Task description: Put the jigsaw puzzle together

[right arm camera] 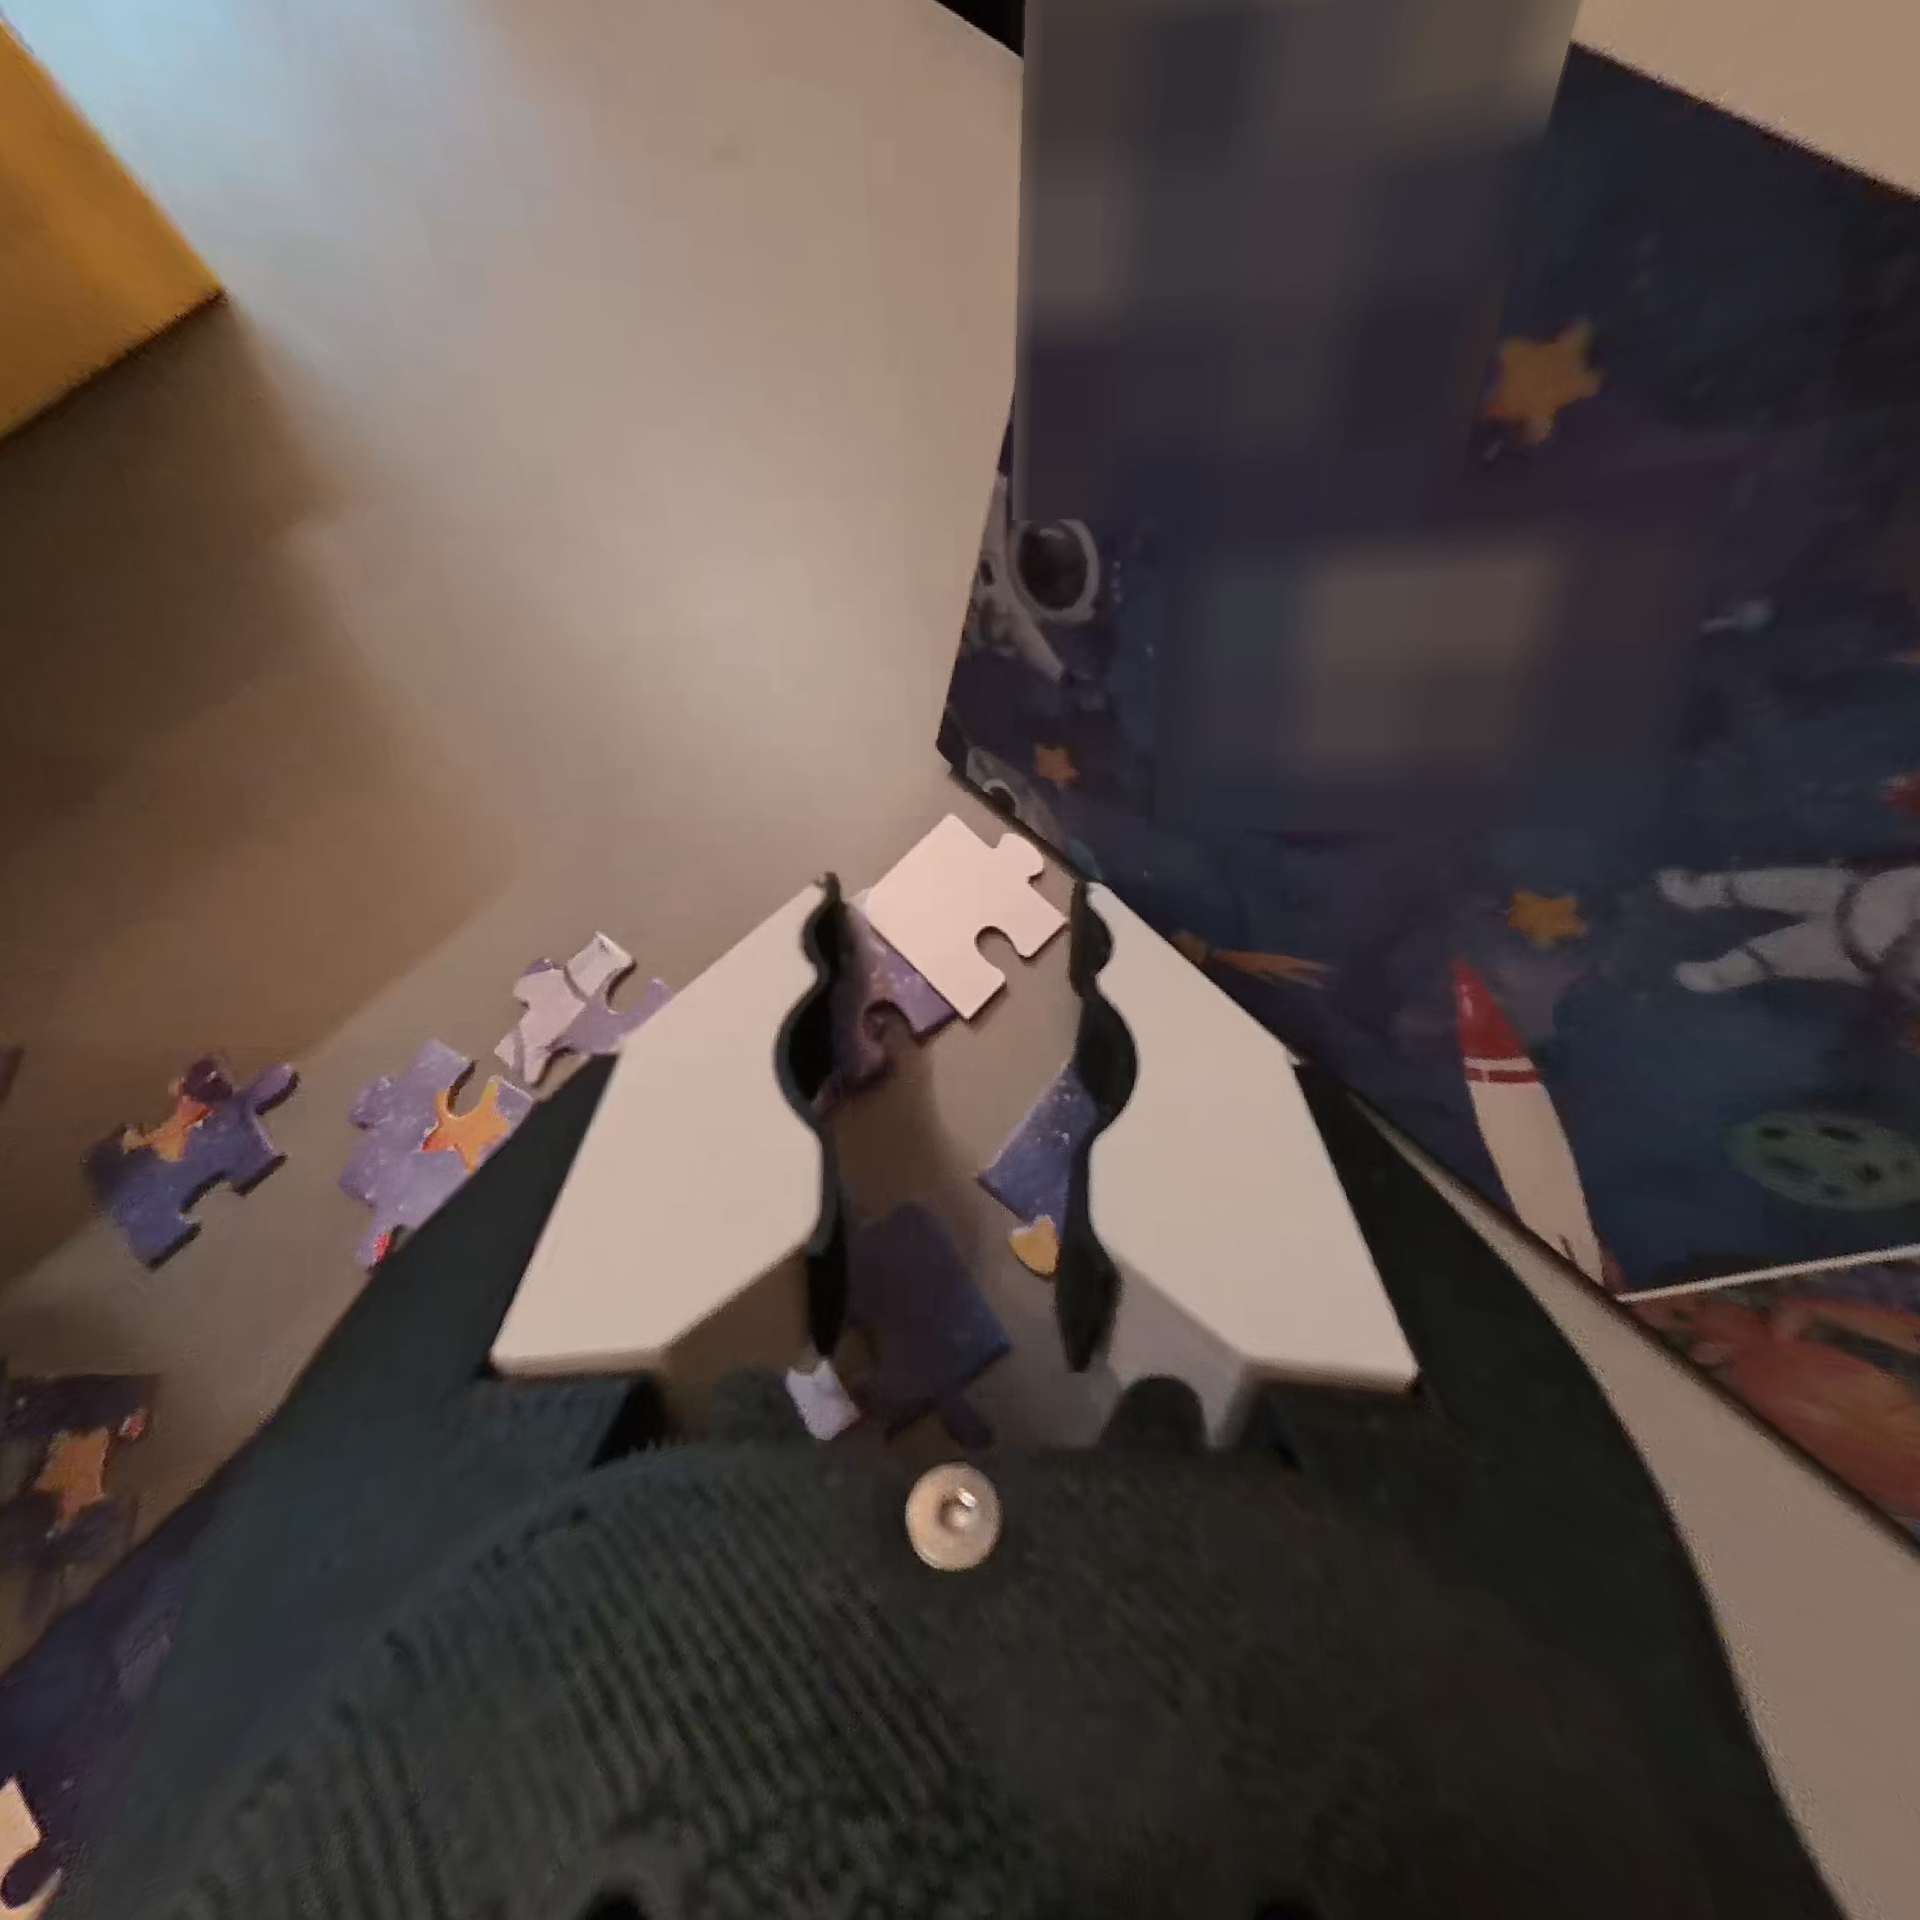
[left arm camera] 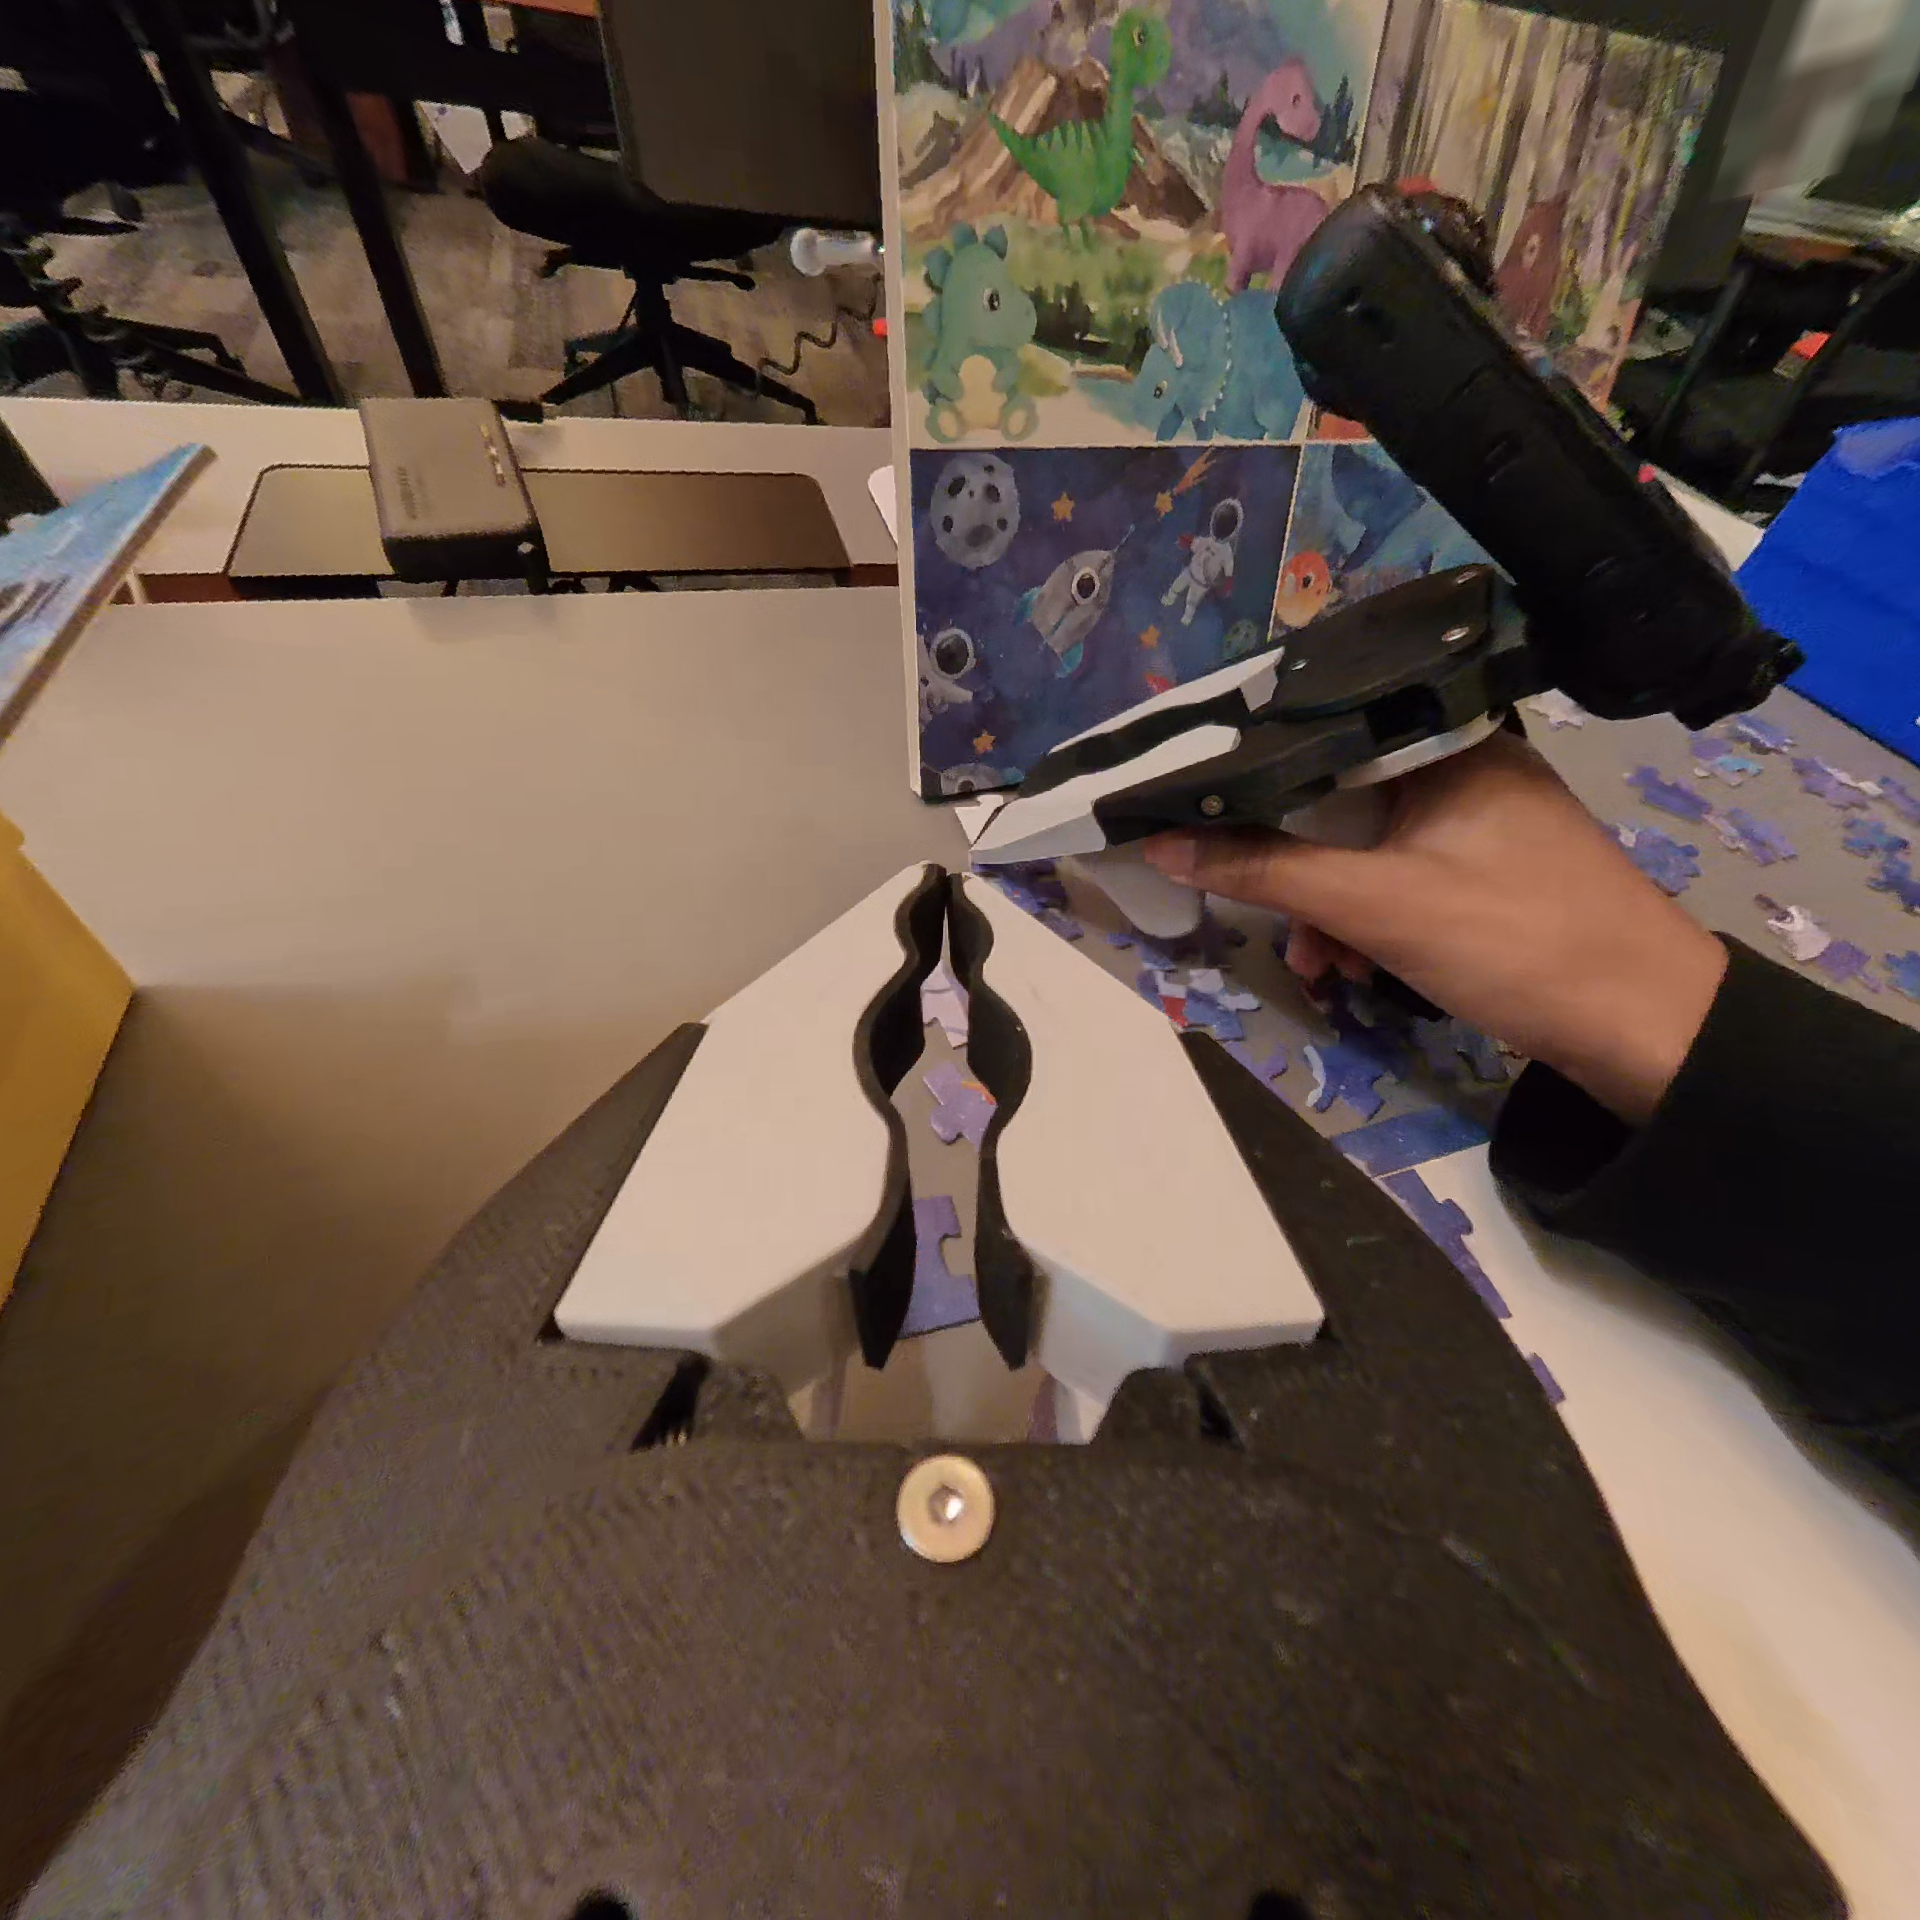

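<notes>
Over a pale table (right arm camera: 540, 499), the right gripper (right arm camera: 951, 894) hangs spread wide and bare above a white, face-down puzzle piece (right arm camera: 961, 925) that rests partly on a purple piece (right arm camera: 894, 982), just at the foot of the upright picture box (right arm camera: 1455, 935) at 2 o'clock. The left gripper (left arm camera: 948, 876), at 7 o'clock of it, is pinched together on nothing. The piece looks thin, light and stiff; its edges offer the likeliest purchase.
</notes>
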Tool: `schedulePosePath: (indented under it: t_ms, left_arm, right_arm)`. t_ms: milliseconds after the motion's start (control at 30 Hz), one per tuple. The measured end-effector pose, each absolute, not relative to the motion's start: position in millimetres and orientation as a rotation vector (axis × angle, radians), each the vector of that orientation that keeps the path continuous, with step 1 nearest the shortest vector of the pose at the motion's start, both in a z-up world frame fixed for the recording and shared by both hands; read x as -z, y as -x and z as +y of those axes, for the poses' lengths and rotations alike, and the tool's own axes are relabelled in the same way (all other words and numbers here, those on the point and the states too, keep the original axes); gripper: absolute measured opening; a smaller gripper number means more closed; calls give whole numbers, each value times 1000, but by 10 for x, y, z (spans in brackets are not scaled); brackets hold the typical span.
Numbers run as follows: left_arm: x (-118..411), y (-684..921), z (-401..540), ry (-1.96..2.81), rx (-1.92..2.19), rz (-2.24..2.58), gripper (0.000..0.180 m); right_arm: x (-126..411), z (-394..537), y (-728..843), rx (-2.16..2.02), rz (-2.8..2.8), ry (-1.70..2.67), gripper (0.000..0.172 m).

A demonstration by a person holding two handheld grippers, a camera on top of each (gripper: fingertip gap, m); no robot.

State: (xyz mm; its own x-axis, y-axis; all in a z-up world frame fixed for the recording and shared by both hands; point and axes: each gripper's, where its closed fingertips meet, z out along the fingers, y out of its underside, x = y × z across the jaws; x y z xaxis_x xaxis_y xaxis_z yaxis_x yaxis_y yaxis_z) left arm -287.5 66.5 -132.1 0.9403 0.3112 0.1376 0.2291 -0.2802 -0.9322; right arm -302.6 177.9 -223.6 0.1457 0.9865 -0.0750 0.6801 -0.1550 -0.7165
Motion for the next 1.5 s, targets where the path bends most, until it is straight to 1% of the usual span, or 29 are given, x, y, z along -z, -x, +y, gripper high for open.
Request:
schedulePosePath:
  t_ms: [33, 167, 233, 267, 300, 400, 500, 600, 667, 733, 767, 867, 933, 1100, 1133, 1167, 1233, 1333, 1367, 1400, 1467, 1500]
  left_arm:
    - [1307, 2863, 668, 1865, -73, -394, 0]
    - [1301, 2861, 669, 1863, -79, -385, 0]
    - [1306, 2875, 665, 1862, -81, -392, 0]
    - [1306, 2876, 665, 1859, -75, -394, 0]
    - [1308, 2871, 668, 1857, -66, -394, 0]
    - [1329, 2838, 689, 1862, -38, -390, 0]
    - [1351, 2781, 723, 1871, -29, -371, 0]
    - [1365, 2737, 749, 1879, -44, -347, 0]
    - [1370, 2727, 758, 1883, -53, -339, 0]
    - [1373, 2727, 756, 1883, -53, -338, 0]
    - [1370, 2732, 752, 1882, -51, -340, 0]
    - [1329, 2744, 739, 1862, -33, -349, 0]
    - [1299, 2736, 739, 1849, -14, -352, 0]
    - [1287, 2711, 745, 1849, -14, -339, 0]
    - [1288, 2714, 743, 1850, -18, -338, 0]
    - [1288, 2720, 740, 1849, -22, -339, 0]
    - [1283, 2730, 736, 1844, -20, -341, 0]
    - [1293, 2733, 739, 1846, -14, -346, 0]
    - [1304, 2731, 742, 1851, -17, -346, 0]
    - [1315, 2735, 742, 1857, -26, -346, 0]
    - [1333, 2754, 738, 1865, -50, -344, 0]
    - [1338, 2766, 733, 1866, -57, -346, 0]
  right_arm:
    - [2237, 1782, 3016, -754, -1595, 1905, 34]
    - [2227, 1752, 2929, -790, -1605, 1945, 32]
    - [2185, 1722, 2857, -848, -1599, 1946, 28]
    - [2129, 1701, 2819, -902, -1585, 1935, 9]
    - [2063, 1687, 2775, -962, -1557, 1931, 0]
    - [1925, 1701, 2619, -1098, -1481, 1939, 0]
    - [1852, 1788, 2547, -1091, -1467, 1859, 0]
    - [1947, 1854, 2574, -961, -1515, 1822, 20]
    - [2059, 1835, 2648, -916, -1545, 1846, 42]
    - [2168, 1850, 2701, -849, -1567, 1877, 55]
    - [2206, 1874, 2716, -814, -1570, 1887, 58]
    - [2230, 1925, 2718, -759, -1572, 1894, 49]
    - [2238, 1924, 2683, -729, -1606, 1881, 31]
    - [2199, 1851, 2602, -758, -1630, 1854, 30]
    - [2150, 1825, 2590, -790, -1623, 1833, 17]
    - [2081, 1795, 2576, -834, -1607, 1813, 0]
    - [1942, 1726, 2524, -929, -1575, 1804, 3]
    - [1766, 1655, 2457, -1031, -1547, 1774, 2]
    - [1730, 1636, 2462, -1043, -1556, 1748, 5]
    - [1720, 1619, 2485, -1039, -1579, 1718, 10]
    - [1812, 1576, 2567, -984, -1682, 1671, 36]
    - [1915, 1581, 2605, -922, -1750, 1667, 44]
